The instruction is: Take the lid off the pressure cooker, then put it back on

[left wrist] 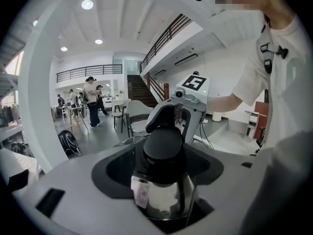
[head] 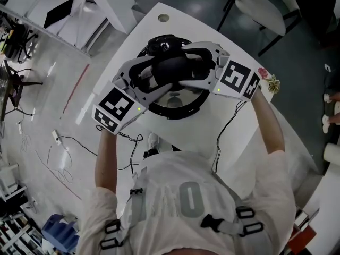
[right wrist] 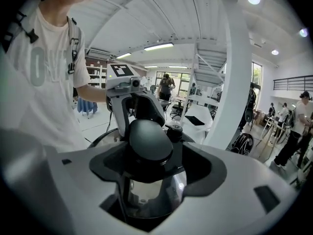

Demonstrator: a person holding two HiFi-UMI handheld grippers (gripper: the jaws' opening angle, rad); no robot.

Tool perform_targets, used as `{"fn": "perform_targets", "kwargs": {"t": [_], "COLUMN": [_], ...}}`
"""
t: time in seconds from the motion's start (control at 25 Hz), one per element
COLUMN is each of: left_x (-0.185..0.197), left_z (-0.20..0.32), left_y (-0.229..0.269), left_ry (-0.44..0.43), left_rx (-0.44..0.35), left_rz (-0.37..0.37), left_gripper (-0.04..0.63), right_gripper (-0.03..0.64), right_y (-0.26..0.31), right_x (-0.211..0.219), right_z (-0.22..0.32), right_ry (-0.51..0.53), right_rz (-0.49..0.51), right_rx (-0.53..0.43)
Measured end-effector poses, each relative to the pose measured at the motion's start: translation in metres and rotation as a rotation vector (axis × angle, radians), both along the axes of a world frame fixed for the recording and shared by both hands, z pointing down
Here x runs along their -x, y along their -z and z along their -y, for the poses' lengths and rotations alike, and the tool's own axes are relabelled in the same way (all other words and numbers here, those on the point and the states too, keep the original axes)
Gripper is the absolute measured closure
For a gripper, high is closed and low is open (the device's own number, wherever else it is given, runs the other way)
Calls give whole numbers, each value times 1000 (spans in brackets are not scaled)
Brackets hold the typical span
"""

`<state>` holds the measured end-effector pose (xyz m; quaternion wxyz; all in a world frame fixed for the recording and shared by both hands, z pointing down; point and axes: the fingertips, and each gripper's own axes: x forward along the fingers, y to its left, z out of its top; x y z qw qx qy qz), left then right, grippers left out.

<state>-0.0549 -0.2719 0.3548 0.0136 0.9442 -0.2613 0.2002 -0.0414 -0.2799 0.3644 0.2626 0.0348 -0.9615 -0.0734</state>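
The pressure cooker stands on the white table with its lid on. The lid's black knob rises from the shiny steel lid top. My left gripper comes in from the left and my right gripper from the right, both level with the knob. In the left gripper view the knob sits between the jaws with a dark gap on each side. The right gripper view shows the knob between its jaws in the same way. Neither gripper's pads visibly press on it.
A black cable runs across the table near my right arm. A small flower-like object lies at the table's right edge. A chair stands beyond the table. Wires trail over the floor on the left.
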Motion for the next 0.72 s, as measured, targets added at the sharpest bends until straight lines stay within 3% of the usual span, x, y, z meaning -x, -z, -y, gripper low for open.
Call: {"fn": "perform_targets", "kwargs": {"t": [0.2,0.72], "left_x": [-4,-3], "left_z": [-3,-4], "left_y": [-2,-4], "left_ry": [-47,-128], "left_rx": [-3,29], "left_rz": [-3,-6], "left_gripper": [335,336], "right_gripper": [328,333], "right_y": [-3,-2], "right_x": [2,2], "right_z": [-5,-4], "right_ry": [37,-7], "right_rz": [11,25], "right_rx": [46,36]}}
